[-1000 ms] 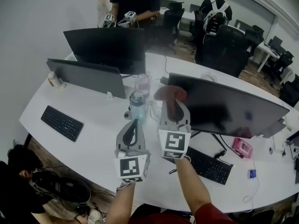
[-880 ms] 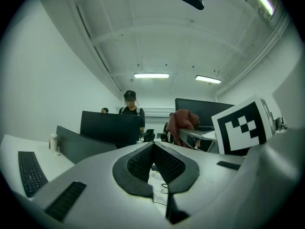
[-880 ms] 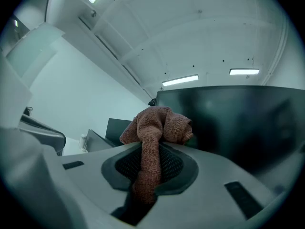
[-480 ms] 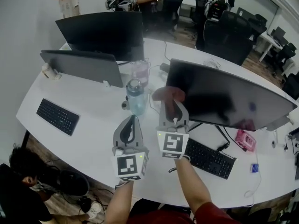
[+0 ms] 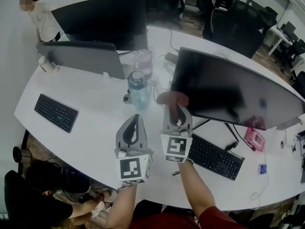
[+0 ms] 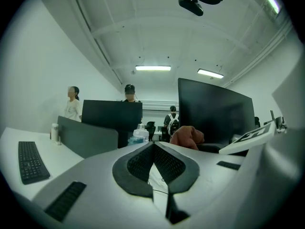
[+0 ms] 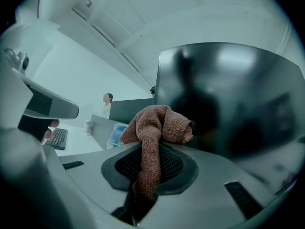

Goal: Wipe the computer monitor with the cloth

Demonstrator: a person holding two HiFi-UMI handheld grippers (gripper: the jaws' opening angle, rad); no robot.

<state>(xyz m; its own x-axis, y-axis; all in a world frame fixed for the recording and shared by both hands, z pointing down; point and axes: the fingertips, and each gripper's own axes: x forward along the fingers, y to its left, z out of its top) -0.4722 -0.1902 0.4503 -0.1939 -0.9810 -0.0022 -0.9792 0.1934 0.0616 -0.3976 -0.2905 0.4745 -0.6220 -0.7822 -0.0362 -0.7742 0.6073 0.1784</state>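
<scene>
A wide black computer monitor (image 5: pixel 233 92) stands on the white desk (image 5: pixel 95 118), its dark screen filling the right gripper view (image 7: pixel 228 99). My right gripper (image 5: pixel 177 109) is shut on a brown cloth (image 5: pixel 172 98), bunched above the jaws (image 7: pixel 159 123) and held at the screen's lower left corner. My left gripper (image 5: pixel 134 123) hovers beside it to the left, shut with nothing between its pads (image 6: pixel 153 148). The left gripper view shows the cloth (image 6: pixel 187 136) to its right, in front of the monitor (image 6: pixel 214 111).
A blue water bottle (image 5: pixel 139 90) and a pink jug (image 5: pixel 144 63) stand just left of the monitor. A keyboard (image 5: pixel 214 156) lies under it, another keyboard (image 5: pixel 55 112) at the left. Two more monitors (image 5: pixel 102 18) stand behind. A person (image 5: pixel 40 18) stands far left.
The head view has shifted: the desk and monitors sit lower and nearer in the frame. Both grippers hold their pose, the cloth still at the monitor's lower left corner. The person at the back left moved left.
</scene>
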